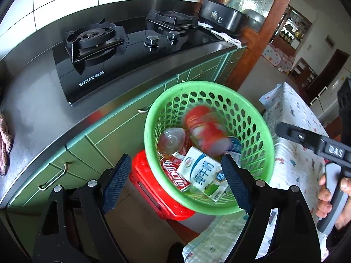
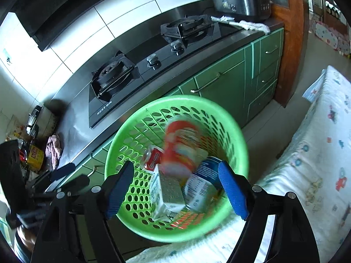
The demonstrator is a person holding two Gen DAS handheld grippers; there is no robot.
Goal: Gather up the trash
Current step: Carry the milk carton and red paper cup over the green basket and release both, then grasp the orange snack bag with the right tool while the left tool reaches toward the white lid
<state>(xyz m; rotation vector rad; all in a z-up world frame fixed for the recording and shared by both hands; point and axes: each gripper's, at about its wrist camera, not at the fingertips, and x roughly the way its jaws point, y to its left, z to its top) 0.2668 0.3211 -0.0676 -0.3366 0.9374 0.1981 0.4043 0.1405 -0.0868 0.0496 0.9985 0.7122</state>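
A green perforated basket (image 1: 252, 118) (image 2: 237, 135) sits on a red stool (image 1: 149, 182). Inside lie a white milk carton (image 1: 201, 173) (image 2: 166, 192), a red cola can (image 1: 175, 173), a clear plastic bottle (image 1: 173, 140), and a blue-and-white can (image 2: 201, 184). A red-and-white cup (image 1: 206, 131) (image 2: 182, 146) is motion-blurred in mid-air inside the basket, touching neither gripper. My left gripper (image 1: 175, 182) is open and empty above the basket's near rim. My right gripper (image 2: 177, 188) is open and empty over the basket.
A steel counter (image 1: 39, 118) with a black gas hob (image 1: 105, 50) and green cabinets (image 2: 221, 87) runs behind the basket. A patterned cloth-covered surface (image 2: 318, 153) lies to the right. A pink rag (image 1: 5, 140) lies on the counter's left. The right gripper's handle and hand (image 1: 331, 186) show at right.
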